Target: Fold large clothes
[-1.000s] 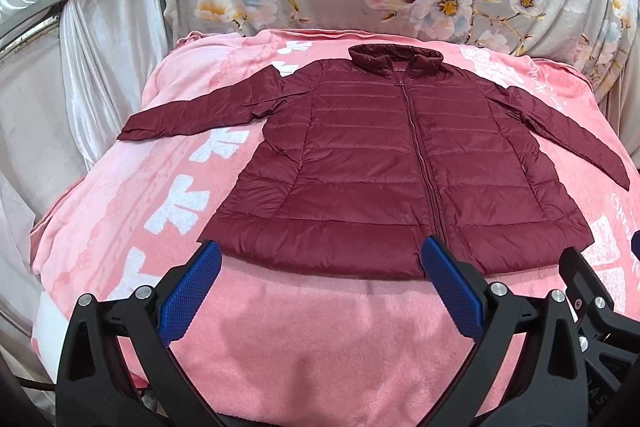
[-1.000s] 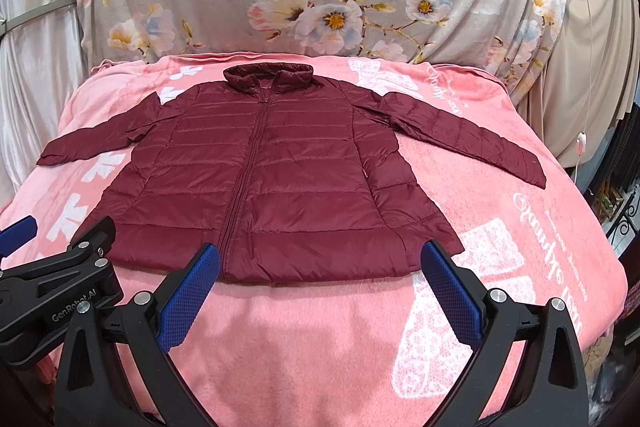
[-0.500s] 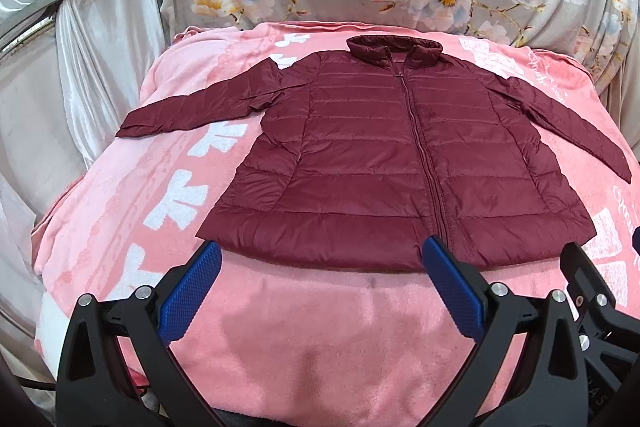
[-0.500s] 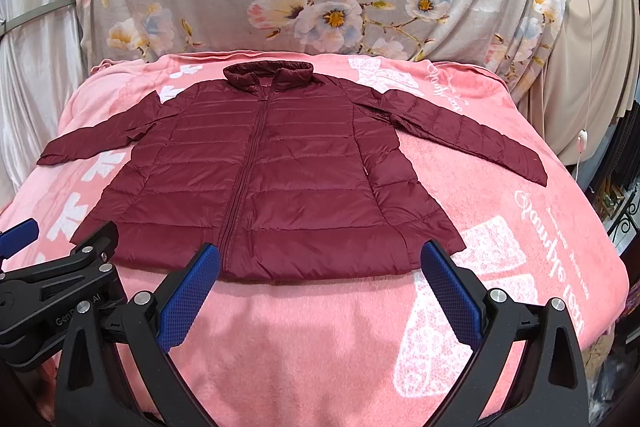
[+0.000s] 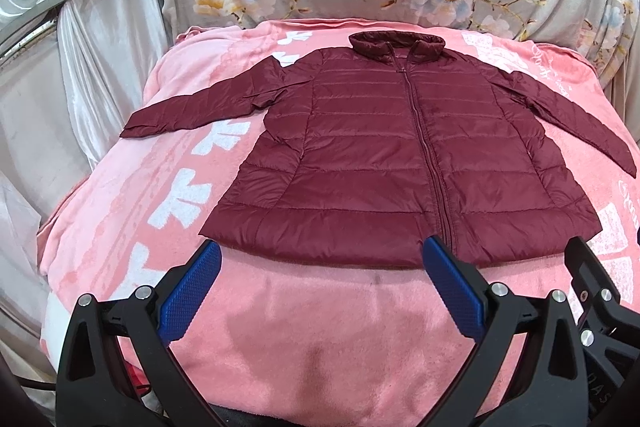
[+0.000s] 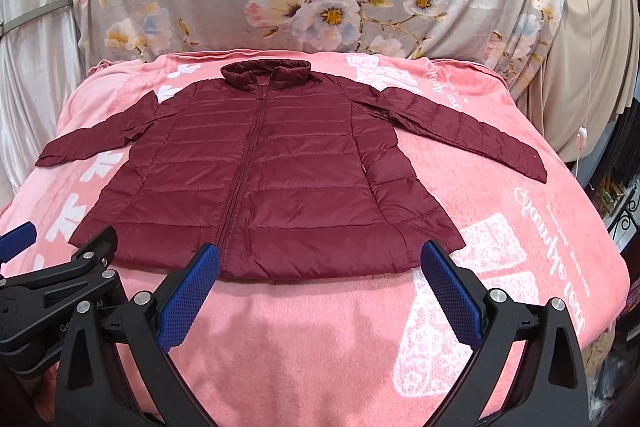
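The pink blanket point(image 5: 320, 327) is plush and could be pinched up with a slippery hem. The maroon puffer jacket point(image 5: 400, 155) is spread flat at its centre, sleeves out. Nothing obstructs it. The left gripper point(image 5: 320, 291) and right gripper point(image 6: 320, 291) are held spread wide, empty, near the hem.

White cursive script on the pink blanket point(image 6: 528, 211) — illegible, letters "DAS" on the right gripper's body point(image 5: 606, 397)

A maroon puffer jacket point(image 5: 404, 155) lay flat, zipped, sleeves spread, on a pink blanket point(image 5: 312, 327); the left gripper point(image 5: 320, 267) hovered near its hem, blue pads point(image 5: 188, 295) wide apart, holding nothing.
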Demonstrator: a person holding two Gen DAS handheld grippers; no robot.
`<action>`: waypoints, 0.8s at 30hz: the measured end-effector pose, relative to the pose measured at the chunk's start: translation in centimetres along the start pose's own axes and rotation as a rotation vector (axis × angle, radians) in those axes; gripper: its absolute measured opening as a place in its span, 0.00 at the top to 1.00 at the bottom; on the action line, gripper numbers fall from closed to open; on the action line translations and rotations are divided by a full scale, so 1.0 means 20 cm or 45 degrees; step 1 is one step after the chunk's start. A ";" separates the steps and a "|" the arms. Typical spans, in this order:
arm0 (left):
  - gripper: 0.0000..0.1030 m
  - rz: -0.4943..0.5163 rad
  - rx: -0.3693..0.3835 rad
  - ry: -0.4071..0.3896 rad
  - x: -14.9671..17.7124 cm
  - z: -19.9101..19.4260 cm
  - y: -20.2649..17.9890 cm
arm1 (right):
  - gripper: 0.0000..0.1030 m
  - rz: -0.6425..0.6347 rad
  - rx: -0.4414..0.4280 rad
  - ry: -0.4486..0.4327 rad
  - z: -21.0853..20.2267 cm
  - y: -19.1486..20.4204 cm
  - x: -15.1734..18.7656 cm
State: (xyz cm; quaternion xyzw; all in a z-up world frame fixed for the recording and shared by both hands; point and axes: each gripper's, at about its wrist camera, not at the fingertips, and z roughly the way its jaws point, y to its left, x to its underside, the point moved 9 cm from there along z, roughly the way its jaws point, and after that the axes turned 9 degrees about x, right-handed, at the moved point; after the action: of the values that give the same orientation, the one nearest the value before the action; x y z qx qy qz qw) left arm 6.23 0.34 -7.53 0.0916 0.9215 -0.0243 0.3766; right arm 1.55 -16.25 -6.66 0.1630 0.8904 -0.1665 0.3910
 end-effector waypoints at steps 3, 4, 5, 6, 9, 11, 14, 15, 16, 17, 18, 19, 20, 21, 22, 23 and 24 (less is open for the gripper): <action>0.05 0.001 -0.001 -0.003 0.00 0.00 0.00 | 0.05 0.005 -0.002 0.000 0.00 0.00 0.00; 0.05 0.001 0.002 -0.005 0.00 0.00 0.00 | 0.05 0.006 -0.002 0.000 -0.01 0.01 0.01; 0.05 -0.001 0.002 -0.006 0.00 0.00 0.00 | 0.05 0.006 -0.002 -0.001 -0.01 0.01 0.01; 0.05 -0.003 0.002 -0.007 -0.01 0.00 0.00 | 0.05 0.005 -0.002 -0.001 0.00 0.00 0.01; 0.05 0.000 0.004 -0.002 -0.01 0.00 0.00 | 0.05 0.004 -0.005 0.003 0.00 0.00 0.00; 0.05 -0.007 0.002 -0.001 -0.01 0.00 0.00 | 0.05 0.005 -0.003 0.000 0.01 -0.01 0.01; 0.05 -0.012 -0.003 -0.011 -0.02 0.00 0.00 | 0.05 0.017 0.008 -0.013 0.01 -0.03 0.00; 0.05 -0.014 -0.006 -0.019 -0.02 0.00 0.00 | 0.05 0.023 0.014 -0.018 0.03 -0.05 -0.01; 0.05 -0.011 -0.007 -0.026 -0.03 0.00 0.00 | 0.05 0.032 0.022 -0.024 0.05 -0.09 -0.02; 0.05 -0.002 -0.005 -0.033 -0.04 0.00 0.00 | 0.05 0.047 0.031 -0.032 0.06 -0.11 -0.04; 0.05 0.007 0.001 -0.041 -0.04 0.01 0.00 | 0.05 0.063 0.037 -0.032 0.08 -0.15 -0.05; 0.05 0.008 0.005 -0.045 -0.05 0.01 0.00 | 0.05 0.086 0.045 -0.029 0.10 -0.19 -0.07; 0.05 0.005 0.016 -0.052 -0.05 0.02 0.00 | 0.05 0.114 0.054 -0.027 0.12 -0.24 -0.08; 0.05 0.002 0.022 -0.061 -0.06 0.03 0.00 | 0.05 0.151 0.062 -0.026 0.15 -0.29 -0.10; 0.05 -0.003 0.012 -0.072 -0.06 0.03 0.02 | 0.05 0.184 0.075 -0.027 0.17 -0.35 -0.11; 0.05 -0.005 -0.003 -0.089 -0.06 0.03 0.02 | 0.05 0.211 0.094 -0.025 0.20 -0.40 -0.12; 0.05 0.000 -0.021 -0.099 -0.07 0.04 0.02 | 0.05 0.244 0.117 -0.023 0.22 -0.46 -0.14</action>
State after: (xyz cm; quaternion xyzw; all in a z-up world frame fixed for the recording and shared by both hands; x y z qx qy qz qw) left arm 7.72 0.46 -7.13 0.0877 0.9064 -0.0202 0.4128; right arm 2.28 -26.86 -5.86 0.2636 0.8586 -0.1706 0.4053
